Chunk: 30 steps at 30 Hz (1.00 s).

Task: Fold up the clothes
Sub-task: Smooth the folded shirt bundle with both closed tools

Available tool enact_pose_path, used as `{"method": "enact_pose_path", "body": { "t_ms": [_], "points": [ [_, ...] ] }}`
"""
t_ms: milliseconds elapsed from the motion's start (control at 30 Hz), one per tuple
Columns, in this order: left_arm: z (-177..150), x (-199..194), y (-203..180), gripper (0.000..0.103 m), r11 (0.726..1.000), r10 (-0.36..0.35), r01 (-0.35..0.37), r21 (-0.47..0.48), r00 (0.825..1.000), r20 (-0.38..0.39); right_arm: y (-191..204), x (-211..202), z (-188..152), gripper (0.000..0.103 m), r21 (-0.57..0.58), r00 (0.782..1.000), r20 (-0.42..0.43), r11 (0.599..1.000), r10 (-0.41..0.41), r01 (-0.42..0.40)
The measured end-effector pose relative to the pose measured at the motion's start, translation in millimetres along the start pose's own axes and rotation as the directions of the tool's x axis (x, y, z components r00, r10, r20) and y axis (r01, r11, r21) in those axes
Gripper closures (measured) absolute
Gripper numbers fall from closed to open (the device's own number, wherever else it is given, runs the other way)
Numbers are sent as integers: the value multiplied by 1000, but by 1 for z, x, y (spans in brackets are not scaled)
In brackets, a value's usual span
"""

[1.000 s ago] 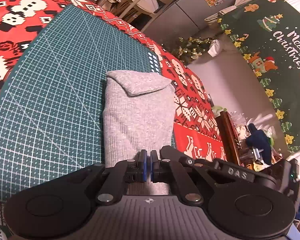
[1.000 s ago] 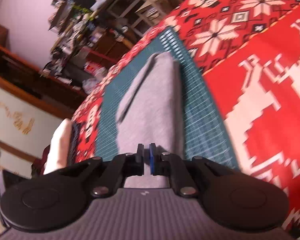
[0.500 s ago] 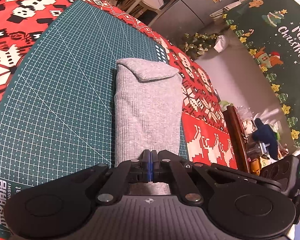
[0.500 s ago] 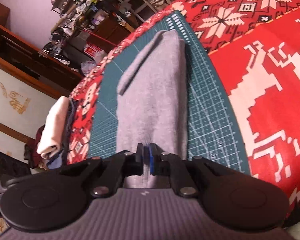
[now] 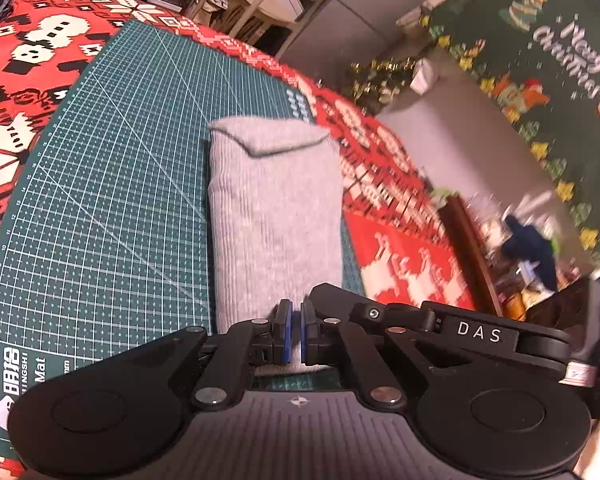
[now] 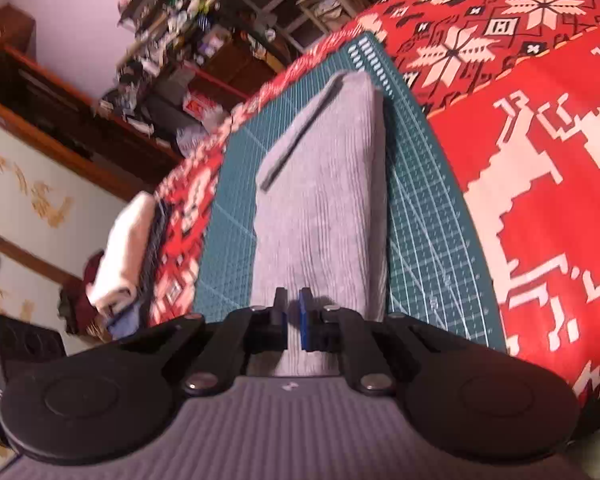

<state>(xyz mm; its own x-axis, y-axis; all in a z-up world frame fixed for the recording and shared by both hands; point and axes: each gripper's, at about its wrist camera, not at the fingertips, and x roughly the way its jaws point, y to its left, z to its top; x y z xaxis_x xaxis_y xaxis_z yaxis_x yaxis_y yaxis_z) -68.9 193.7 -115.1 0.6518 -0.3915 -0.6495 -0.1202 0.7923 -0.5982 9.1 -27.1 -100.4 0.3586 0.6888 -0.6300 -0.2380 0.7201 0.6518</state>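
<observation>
Here a folded grey ribbed knit garment (image 5: 276, 216) lies as a long narrow rectangle on a dark green gridded cutting mat (image 5: 112, 208), which covers a bench draped in a red cloth with white and black knitted-style patterns (image 5: 28, 52). In the left wrist view the garment sits along the right side of the mat, its right edge close to the mat's border, and a small flap with a dark edge is turned over at its far end. The left gripper (image 5: 295, 334) is at the garment's near end; its blue-padded fingers stand a narrow gap apart with grey fabric showing between them, so whether they pinch the cloth cannot be told.

In the right wrist view the same garment (image 6: 320, 224) runs away from the camera along the mat (image 6: 424, 216), with the red cloth (image 6: 540, 184) to the right. The right gripper (image 6: 293, 322) is at this near end too, its fingers slightly parted over the fabric, and its hold is likewise unclear. At the left edge of the bench lies a cream folded cloth on a stack of darker clothes (image 6: 118, 256).
</observation>
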Motion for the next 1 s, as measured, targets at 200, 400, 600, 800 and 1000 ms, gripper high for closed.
{"method": "enact_pose_path", "body": {
  "t_ms": [200,400,600,800,1000],
  "points": [
    [-3,6,1,101,1000,29,-29,10,999,-25,-7,-2,-3,103,37,998,-4,998,-58,58],
    [-7,5,1,100,999,38,-38,5,999,-35,-6,-6,-8,103,40,997,5,997,-71,70],
    [-8,3,-3,101,998,53,-52,32,998,-21,-8,-9,-4,101,45,997,19,996,-73,72],
    [-9,3,-10,101,994,80,-79,77,997,-14,-8,-12,-1,94,47,994,54,995,-93,90],
    [-11,-4,-11,101,986,145,-142,82,989,-28,-9,-16,2,94,48,991,80,993,-109,106]
  ]
}}
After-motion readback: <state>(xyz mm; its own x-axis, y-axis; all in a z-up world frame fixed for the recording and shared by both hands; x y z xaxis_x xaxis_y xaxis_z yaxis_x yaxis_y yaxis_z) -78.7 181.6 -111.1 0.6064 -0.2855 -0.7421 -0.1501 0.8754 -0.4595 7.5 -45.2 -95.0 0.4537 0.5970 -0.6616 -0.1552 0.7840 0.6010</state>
